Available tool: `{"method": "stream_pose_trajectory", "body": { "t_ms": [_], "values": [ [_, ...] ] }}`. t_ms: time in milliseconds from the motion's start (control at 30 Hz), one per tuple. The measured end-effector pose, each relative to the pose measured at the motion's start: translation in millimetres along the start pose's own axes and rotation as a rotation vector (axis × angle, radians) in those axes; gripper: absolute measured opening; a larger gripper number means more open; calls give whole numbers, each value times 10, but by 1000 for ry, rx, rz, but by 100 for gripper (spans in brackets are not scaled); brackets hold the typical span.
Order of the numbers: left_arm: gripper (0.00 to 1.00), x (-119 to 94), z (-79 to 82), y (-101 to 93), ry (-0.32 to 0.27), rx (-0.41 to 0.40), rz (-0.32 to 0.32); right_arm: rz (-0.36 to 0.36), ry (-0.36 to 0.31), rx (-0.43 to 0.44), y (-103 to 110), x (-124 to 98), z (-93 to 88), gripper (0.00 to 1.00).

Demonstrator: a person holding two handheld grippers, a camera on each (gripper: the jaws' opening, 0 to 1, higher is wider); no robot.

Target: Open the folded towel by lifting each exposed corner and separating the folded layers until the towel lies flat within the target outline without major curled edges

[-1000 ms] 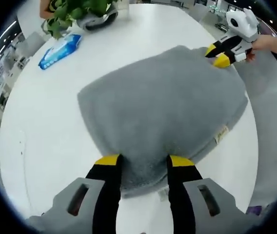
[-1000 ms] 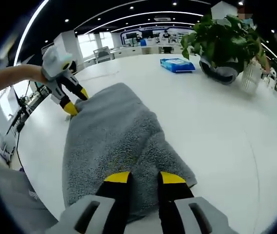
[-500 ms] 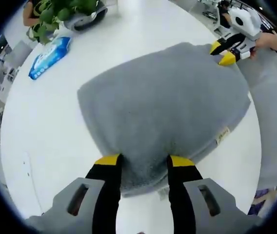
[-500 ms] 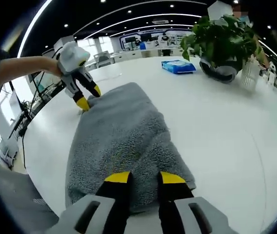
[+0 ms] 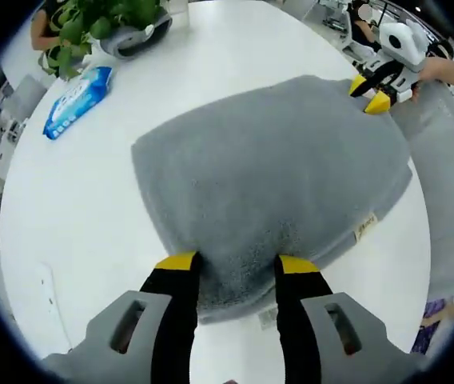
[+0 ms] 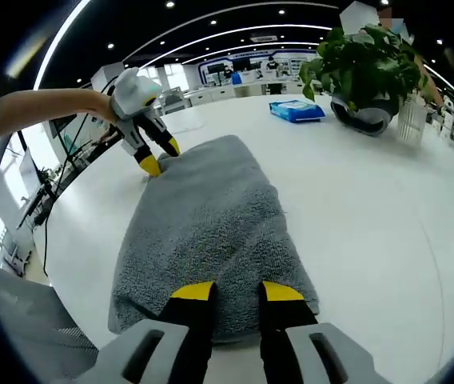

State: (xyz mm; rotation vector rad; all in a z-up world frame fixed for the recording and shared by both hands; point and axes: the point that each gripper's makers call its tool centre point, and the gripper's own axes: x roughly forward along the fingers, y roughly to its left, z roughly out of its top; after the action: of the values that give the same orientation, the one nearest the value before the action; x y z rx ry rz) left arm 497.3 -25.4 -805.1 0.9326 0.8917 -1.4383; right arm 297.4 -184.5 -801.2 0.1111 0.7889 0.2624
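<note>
You had the grey towel (image 5: 271, 180) on the white table (image 5: 75, 224), w/ a blue wipes pack (image 5: 75, 98) and potted plant (image 6: 367, 60) far off. Your left gripper (image 5: 231, 264) pinched one towel edge, jaws partly apart. Your right gripper (image 6: 233, 292) pinched the other end, jaws closer together.
</note>
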Motion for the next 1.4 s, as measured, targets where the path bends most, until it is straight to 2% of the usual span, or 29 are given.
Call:
{"method": "stream_pose_trajectory", "body": {
  "t_ms": [467,600,633,700,733,767,800,900,933,967,1100,1200,1267,1367,1400],
  "values": [
    [36,-4,78,44,46,62,-30,28,8,-8,193,-14,-69,19],
    [36,-6,85,31,66,62,-19,31,-9,-41,220,-16,-75,19],
    [36,-13,82,23,71,59,-9,33,10,-51,222,-11,-61,19],
    [35,-26,75,16,74,46,14,34,25,-28,203,2,-30,19],
    [35,-38,69,14,66,46,34,43,41,38,208,-7,-32,19],
    [35,-55,68,9,50,48,60,51,45,110,198,-17,-4,19],
    [34,-66,65,7,35,33,80,55,38,139,186,-24,16,19],
    [33,-105,47,3,-32,-15,138,56,-9,146,156,-67,111,19],
    [33,-121,37,8,-59,-20,161,57,-55,112,169,-75,203,19],
    [33,-133,33,6,-73,-22,179,61,-73,84,196,-84,244,20],
    [30,-191,3,-15,-108,-64,235,94,-103,-68,394,-104,337,22],
    [26,-241,22,-45,-135,-83,264,116,-129,-145,518,-127,398,21],
    [23,-313,62,-52,-179,-142,301,134,-147,-149,581,-144,431,21],
    [23,-475,222,-114,-309,-194,338,151,-146,-150,628,-146,438,22],
    [23,-526,257,-181,-346,-235,334,157,-145,-153,644,-141,433,22]
  ]
}}
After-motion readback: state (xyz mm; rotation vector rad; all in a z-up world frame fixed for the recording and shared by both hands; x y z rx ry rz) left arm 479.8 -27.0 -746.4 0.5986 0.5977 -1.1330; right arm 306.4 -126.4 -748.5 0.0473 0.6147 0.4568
